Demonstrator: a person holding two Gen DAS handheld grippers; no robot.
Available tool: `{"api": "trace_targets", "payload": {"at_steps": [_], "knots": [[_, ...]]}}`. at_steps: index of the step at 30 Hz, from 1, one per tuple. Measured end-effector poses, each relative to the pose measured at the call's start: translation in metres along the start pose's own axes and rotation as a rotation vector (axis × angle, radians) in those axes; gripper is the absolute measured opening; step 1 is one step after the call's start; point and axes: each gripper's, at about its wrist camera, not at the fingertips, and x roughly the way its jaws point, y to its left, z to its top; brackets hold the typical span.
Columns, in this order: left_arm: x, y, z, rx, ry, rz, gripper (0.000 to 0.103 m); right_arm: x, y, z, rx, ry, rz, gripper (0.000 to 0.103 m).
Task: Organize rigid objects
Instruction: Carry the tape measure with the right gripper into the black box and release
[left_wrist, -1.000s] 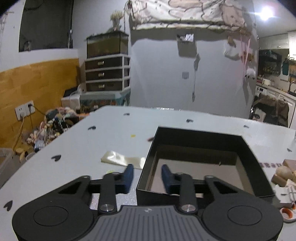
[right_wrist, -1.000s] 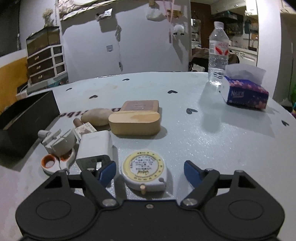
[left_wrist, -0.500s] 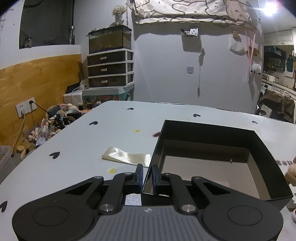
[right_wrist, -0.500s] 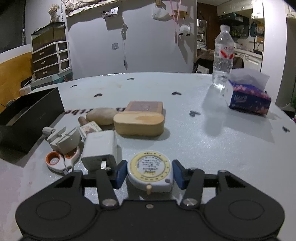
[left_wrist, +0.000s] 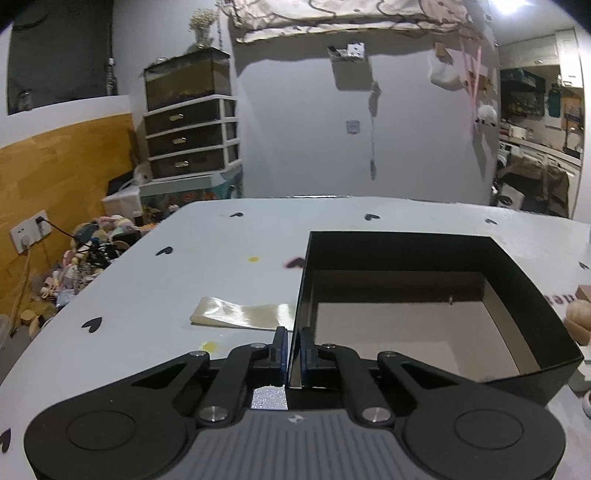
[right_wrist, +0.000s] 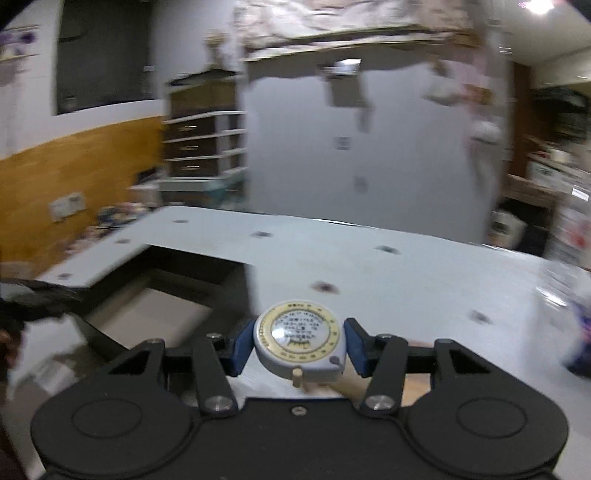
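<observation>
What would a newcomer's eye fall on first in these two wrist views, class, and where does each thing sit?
First, the round tape measure with its yellow dial, clamped in the right claw and held above the pale table. Next, the big open black box on that table, empty inside, with the left claw pinched on its near-left wall. Beside the box, to its left, lies a shiny strip of clear film.

My right gripper (right_wrist: 298, 350) clamps the round tape measure (right_wrist: 300, 343), blue pads pressing its sides, above the white table (right_wrist: 406, 273). At ten o'clock sits the open black box (right_wrist: 218, 282) (badly blurred). A dark shape at nine o'clock I can't identify.
</observation>
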Motion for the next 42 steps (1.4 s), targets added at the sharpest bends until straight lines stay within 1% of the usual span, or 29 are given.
{"api": "trace_targets", "payload": {"at_steps": [3, 5, 9, 13, 16, 18, 21, 24, 27, 29, 30, 32, 34, 39, 42], "knots": [[0.001, 0.004, 0.001, -0.003, 0.01, -0.025, 0.004, 0.026, 0.025, 0.024, -0.027, 0.018, 0.1, 0.054], [0.001, 0.006, 0.001, -0.013, 0.015, -0.037, 0.003, 0.048, 0.044, 0.038, -0.037, 0.047, 0.152, 0.054], [0.001, 0.007, 0.003, -0.03, 0.032, -0.062, 0.001, 0.087, 0.074, 0.055, -0.036, 0.129, 0.215, 0.054], [0.002, 0.007, 0.005, -0.034, 0.051, -0.078, 0.001, 0.129, 0.101, 0.063, -0.048, 0.209, 0.24, 0.054], [0.002, 0.009, 0.006, -0.048, 0.062, -0.09, 0.001, 0.161, 0.117, 0.064, -0.03, 0.296, 0.255, 0.054], [0.003, 0.009, 0.006, -0.053, 0.066, -0.095, 0.001, 0.18, 0.128, 0.065, -0.03, 0.336, 0.248, 0.054], [0.003, 0.01, 0.007, -0.048, 0.07, -0.1, 0.002, 0.206, 0.143, 0.062, -0.048, 0.377, 0.238, 0.054], [0.003, 0.009, 0.008, -0.03, 0.073, -0.103, 0.002, 0.223, 0.154, 0.058, -0.062, 0.397, 0.233, 0.054], [0.004, 0.01, 0.008, -0.014, 0.077, -0.11, 0.002, 0.234, 0.159, 0.055, -0.069, 0.381, 0.237, 0.054], [0.005, 0.01, 0.009, -0.008, 0.08, -0.113, 0.002, 0.24, 0.159, 0.056, -0.037, 0.401, 0.259, 0.055], [0.005, 0.01, 0.009, -0.004, 0.08, -0.114, 0.002, 0.241, 0.159, 0.057, -0.031, 0.403, 0.269, 0.057], [0.005, 0.011, 0.009, -0.003, 0.079, -0.114, 0.002, 0.238, 0.161, 0.057, -0.052, 0.39, 0.233, 0.078], [0.004, 0.01, 0.008, -0.005, 0.078, -0.116, 0.002, 0.232, 0.158, 0.059, -0.056, 0.361, 0.233, 0.08], [0.004, 0.01, 0.009, -0.014, 0.08, -0.111, 0.001, 0.219, 0.145, 0.069, 0.001, 0.359, 0.254, 0.08], [0.003, 0.011, 0.009, -0.029, 0.08, -0.114, 0.001, 0.202, 0.135, 0.076, 0.026, 0.351, 0.263, 0.08]]}}
